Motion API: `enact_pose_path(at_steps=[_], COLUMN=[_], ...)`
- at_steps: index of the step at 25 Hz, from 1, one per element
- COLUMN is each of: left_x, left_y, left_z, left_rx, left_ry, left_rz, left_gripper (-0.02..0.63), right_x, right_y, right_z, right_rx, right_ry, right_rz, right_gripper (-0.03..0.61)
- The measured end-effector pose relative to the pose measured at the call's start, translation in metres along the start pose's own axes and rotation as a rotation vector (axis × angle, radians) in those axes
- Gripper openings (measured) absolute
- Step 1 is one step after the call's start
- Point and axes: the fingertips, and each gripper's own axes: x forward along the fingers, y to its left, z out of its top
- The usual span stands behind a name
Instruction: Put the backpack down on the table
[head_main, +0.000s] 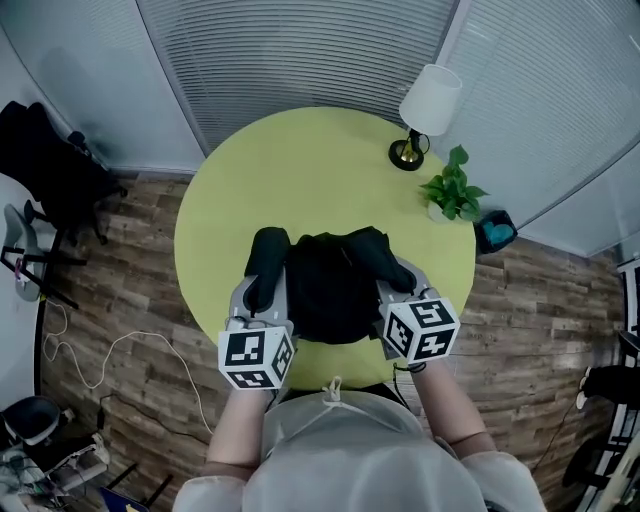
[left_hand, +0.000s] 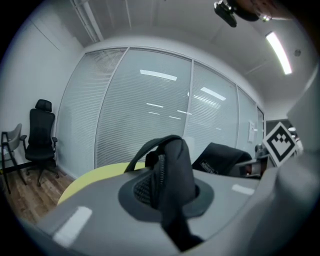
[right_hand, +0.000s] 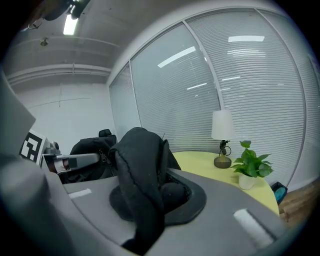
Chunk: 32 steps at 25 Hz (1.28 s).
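Left gripper (left_hand: 165, 196) and right gripper (right_hand: 148, 202) each clamped on shoulder strap (left_hand: 170, 160) of black fabric backpack (head_main: 330, 292). Backpack between them, over near part of round yellow-green table (head_main: 300, 170). Step, likely: bringing over table. Next: lower gently, then release.

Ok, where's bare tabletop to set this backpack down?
The whole middle and left of the round table is bare, from the backpack out to the far rim. Crowded only at the far right, where the table lamp and potted plant stand close together.
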Motion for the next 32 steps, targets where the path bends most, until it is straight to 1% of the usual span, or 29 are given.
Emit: enact_pose_path(at_steps=[8, 12, 15, 21, 27, 30, 32], left_x=[0.055, 0.079, 0.096, 0.116, 0.131, 0.135, 0.137], left_y=[0.037, 0.046, 0.05, 0.057, 0.047, 0.049, 0.055], left_z=[-0.01, -0.017, -0.023, -0.038, -0.042, -0.047, -0.054], left_rx=[-0.025, -0.025, -0.001, 0.014, 0.079, 0.08, 0.076], left_ry=[0.04, 0.058, 0.081, 0.117, 0.13, 0.145, 0.169], left_rz=[0.063, 0.069, 0.064, 0.073, 0.055, 0.068, 0.08], left_gripper=[0.032, 0.033, 0.034, 0.034, 0.034, 0.034, 0.034], right_x=[0.071, 0.097, 0.114, 0.137, 0.148, 0.149, 0.151], right_y=[-0.015, -0.027, -0.035, -0.046, -0.058, -0.062, -0.063], right_z=[0.006, 0.006, 0.004, -0.009, -0.018, -0.021, -0.024], right_rx=[-0.033, -0.052, -0.05, -0.046, -0.047, -0.046, -0.05], right_ry=[0.072, 0.095, 0.11, 0.135, 0.138, 0.141, 0.147], right_rz=[0.028, 0.034, 0.036, 0.037, 0.041, 0.034, 0.027], right_gripper=[0.032, 0.032, 0.032, 0.034, 0.034, 0.034, 0.035])
